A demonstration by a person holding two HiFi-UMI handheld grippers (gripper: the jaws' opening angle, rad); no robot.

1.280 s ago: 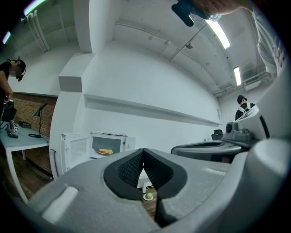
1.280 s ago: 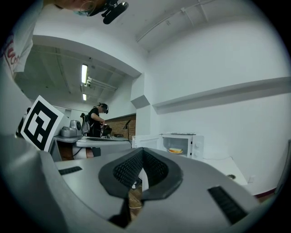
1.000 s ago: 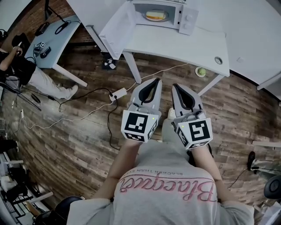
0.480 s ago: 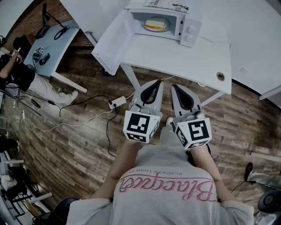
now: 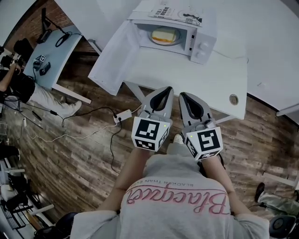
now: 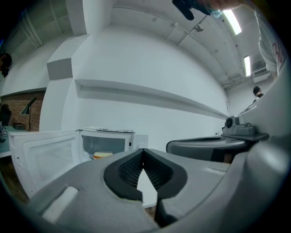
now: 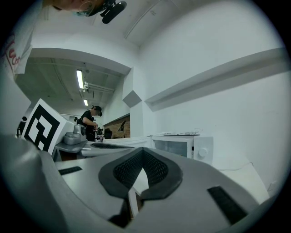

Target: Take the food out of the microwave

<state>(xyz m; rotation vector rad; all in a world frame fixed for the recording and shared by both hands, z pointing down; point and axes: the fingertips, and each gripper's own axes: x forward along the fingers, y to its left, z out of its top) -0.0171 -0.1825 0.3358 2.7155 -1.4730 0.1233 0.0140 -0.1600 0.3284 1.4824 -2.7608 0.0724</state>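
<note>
A white microwave (image 5: 187, 32) stands at the back of a white table (image 5: 187, 74) with its door (image 5: 114, 53) swung open to the left. Inside, yellow food on a plate (image 5: 164, 35) shows through the opening. In the left gripper view the food (image 6: 103, 155) sits low in the lit cavity of the microwave (image 6: 113, 143). My left gripper (image 5: 164, 89) and right gripper (image 5: 184, 95) are side by side at the table's near edge, well short of the microwave. Both are shut and empty. The right gripper view has the microwave (image 7: 182, 145) ahead to the right.
Papers (image 5: 175, 13) lie on top of the microwave. The table has a round cable hole (image 5: 233, 99) at its right. A power strip (image 5: 124, 114) and cables lie on the wooden floor. A person (image 5: 18, 79) sits by a grey desk (image 5: 51, 46) at far left.
Both grippers have moved forward together, from over the floor up to the table's near edge. The microwave and table appear closer. Both jaws stayed shut.
</note>
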